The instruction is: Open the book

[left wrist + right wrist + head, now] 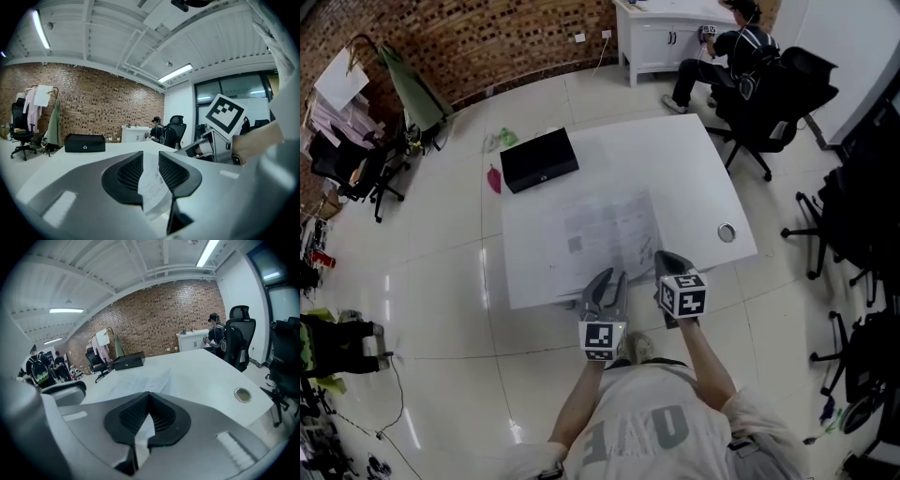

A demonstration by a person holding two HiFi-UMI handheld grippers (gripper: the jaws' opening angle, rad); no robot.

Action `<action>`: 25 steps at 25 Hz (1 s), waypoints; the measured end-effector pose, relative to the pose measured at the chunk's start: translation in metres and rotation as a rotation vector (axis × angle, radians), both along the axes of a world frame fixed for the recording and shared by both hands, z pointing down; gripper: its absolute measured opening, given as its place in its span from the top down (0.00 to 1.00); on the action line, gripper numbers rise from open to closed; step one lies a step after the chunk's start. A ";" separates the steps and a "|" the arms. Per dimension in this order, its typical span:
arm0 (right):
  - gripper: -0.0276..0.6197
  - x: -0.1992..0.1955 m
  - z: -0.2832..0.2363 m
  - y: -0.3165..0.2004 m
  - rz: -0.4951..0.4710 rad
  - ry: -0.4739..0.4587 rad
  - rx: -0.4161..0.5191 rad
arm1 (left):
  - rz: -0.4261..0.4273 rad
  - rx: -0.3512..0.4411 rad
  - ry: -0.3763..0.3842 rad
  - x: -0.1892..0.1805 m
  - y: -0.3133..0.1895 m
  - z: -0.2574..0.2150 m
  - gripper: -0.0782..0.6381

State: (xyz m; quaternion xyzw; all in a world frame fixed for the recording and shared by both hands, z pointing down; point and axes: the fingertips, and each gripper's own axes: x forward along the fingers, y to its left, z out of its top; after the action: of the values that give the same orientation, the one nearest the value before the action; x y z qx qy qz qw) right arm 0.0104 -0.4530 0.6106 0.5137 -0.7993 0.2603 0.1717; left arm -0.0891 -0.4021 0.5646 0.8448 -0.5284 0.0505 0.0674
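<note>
A white book (605, 230) with printed pages lies flat near the front edge of the white table (694, 159). My left gripper (607, 279) is at the book's near edge. In the left gripper view its jaws (151, 157) stand a little apart, with a printed page (152, 187) hanging loose in the gap. My right gripper (667, 259) is over the book's near right corner. In the right gripper view its jaws (149, 395) are closed on a thin white page (142, 431), lifted off the book (145, 377).
A black box (540, 159) sits at the table's far left corner. A round cable port (727, 232) is near the right edge. A person (731, 52) sits at a cabinet beyond the table. Office chairs (848, 220) stand to the right.
</note>
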 end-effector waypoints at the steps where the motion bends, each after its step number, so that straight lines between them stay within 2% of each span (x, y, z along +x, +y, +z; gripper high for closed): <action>1: 0.95 -0.003 -0.005 0.000 -0.006 -0.011 0.006 | 0.019 -0.004 -0.010 0.006 -0.001 0.003 0.74; 5: 0.95 -0.016 -0.025 0.003 -0.041 -0.051 0.030 | 0.081 -0.027 -0.051 0.028 -0.002 0.017 0.73; 11: 0.95 -0.038 -0.044 0.006 -0.092 -0.082 0.058 | 0.112 -0.054 -0.071 0.040 -0.008 0.027 0.73; 18: 0.95 -0.057 -0.052 0.007 -0.130 -0.086 0.070 | 0.099 -0.066 -0.086 0.037 -0.019 0.031 0.73; 23: 0.95 -0.070 -0.056 0.008 -0.156 -0.078 0.075 | 0.065 -0.068 -0.125 0.039 -0.030 0.034 0.73; 25: 0.95 -0.072 -0.055 0.007 -0.163 -0.081 0.070 | 0.047 -0.079 -0.129 0.035 -0.033 0.038 0.78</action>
State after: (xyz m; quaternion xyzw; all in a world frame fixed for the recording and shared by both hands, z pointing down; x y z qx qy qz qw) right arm -0.0615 -0.4457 0.5561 0.4418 -0.8533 0.2379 0.1419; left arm -0.0537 -0.4351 0.6022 0.8486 -0.5094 0.1271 0.0656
